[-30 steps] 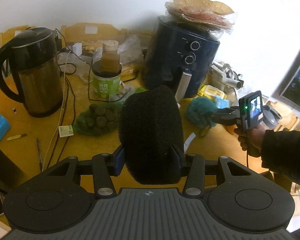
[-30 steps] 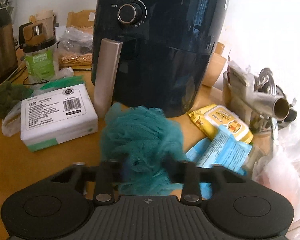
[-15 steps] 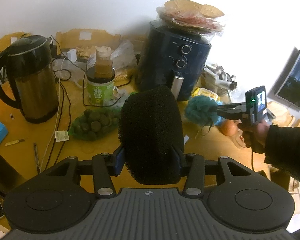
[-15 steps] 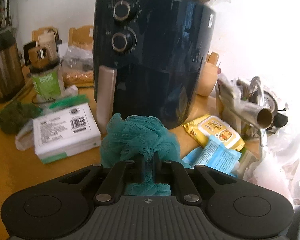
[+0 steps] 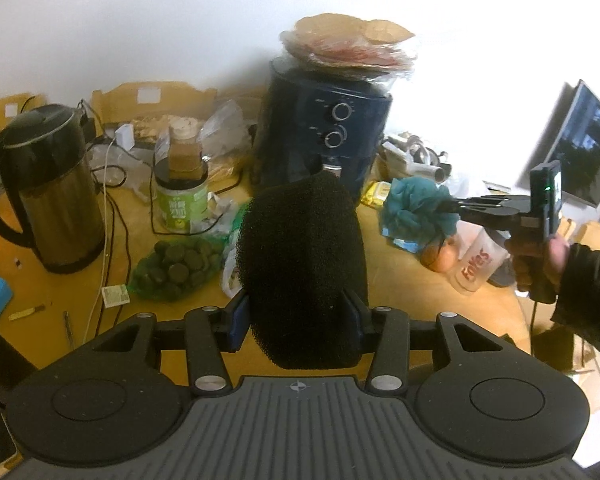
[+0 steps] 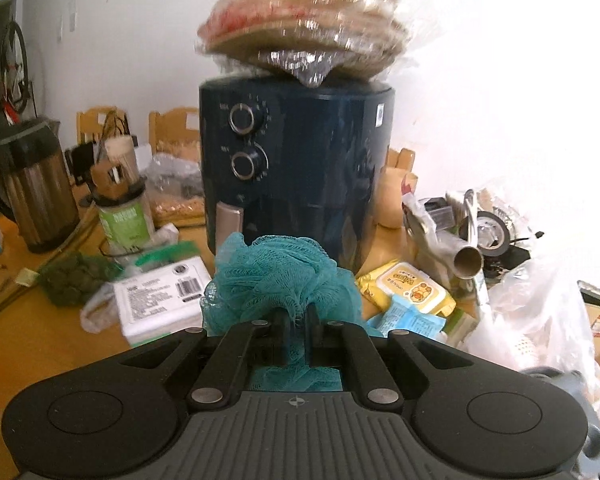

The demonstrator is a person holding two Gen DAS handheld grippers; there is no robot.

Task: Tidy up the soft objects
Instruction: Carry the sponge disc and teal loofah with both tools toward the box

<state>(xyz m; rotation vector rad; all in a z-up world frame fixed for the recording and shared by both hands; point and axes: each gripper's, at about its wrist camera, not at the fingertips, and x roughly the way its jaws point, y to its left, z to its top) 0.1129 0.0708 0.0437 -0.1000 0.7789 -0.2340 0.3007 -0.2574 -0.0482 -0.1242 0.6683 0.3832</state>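
A tall black sponge (image 5: pixel 300 264) stands upright between the fingers of my left gripper (image 5: pixel 298 316), which is shut on its lower part. It hangs above the wooden table (image 5: pixel 400 280). My right gripper (image 6: pixel 296 320) is shut on a teal mesh bath puff (image 6: pixel 280 276), held up in the air in front of the dark blue air fryer (image 6: pixel 300 168). In the left wrist view the same teal puff (image 5: pixel 418 210) sits at the tip of the right gripper (image 5: pixel 450 208), held by a hand (image 5: pixel 536 260) in a dark sleeve.
A dark kettle (image 5: pixel 48 184), a green jar (image 5: pixel 180 200), a bag of dark round pieces (image 5: pixel 176 268) and cables crowd the left. A white packet (image 6: pixel 160 296), yellow wipes (image 6: pixel 408 284), a cardboard tube (image 6: pixel 468 260) and plastic bags (image 6: pixel 540 320) lie around the fryer. Wrapped paper plates (image 6: pixel 308 44) top it.
My right gripper closed on the teal puff and lifted it off the table. The left gripper rose slightly with the black sponge, so the table looks farther away.
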